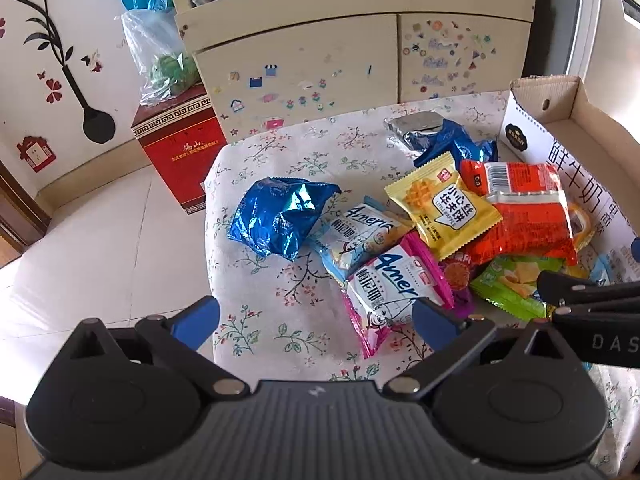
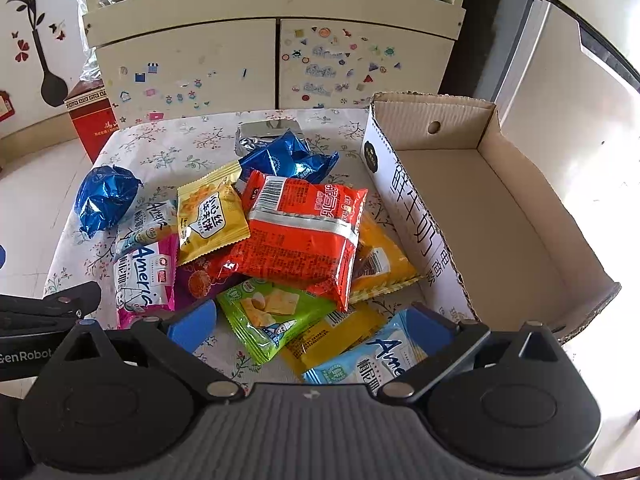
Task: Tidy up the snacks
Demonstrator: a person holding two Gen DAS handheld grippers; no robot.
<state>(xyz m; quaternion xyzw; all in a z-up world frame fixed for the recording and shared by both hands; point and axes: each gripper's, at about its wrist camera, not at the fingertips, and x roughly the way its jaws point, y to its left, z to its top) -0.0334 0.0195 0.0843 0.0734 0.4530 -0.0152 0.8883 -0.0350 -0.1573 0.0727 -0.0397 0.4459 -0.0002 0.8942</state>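
Note:
Several snack packets lie piled on a floral tablecloth point(image 1: 280, 320). Among them are a blue foil bag point(image 1: 280, 216), a yellow waffle packet point(image 1: 444, 208), a red-orange packet point(image 2: 304, 236), a green packet point(image 2: 268, 316) and a pink-edged packet point(image 1: 388, 296). My left gripper point(image 1: 316, 320) is open above the near table edge, its right finger by the pink-edged packet. My right gripper point(image 2: 316, 326) is open over the green packet and a light-blue packet point(image 2: 372, 360). An open cardboard box point(image 2: 480, 216) with nothing in it stands right of the pile.
A cream cabinet point(image 2: 272, 64) covered in stickers stands behind the table. A red carton point(image 1: 180, 152) with a plastic bag on top sits on the tiled floor at the left. A second blue foil bag point(image 2: 288, 156) and a silver wrapper point(image 2: 264, 132) lie at the table's far side.

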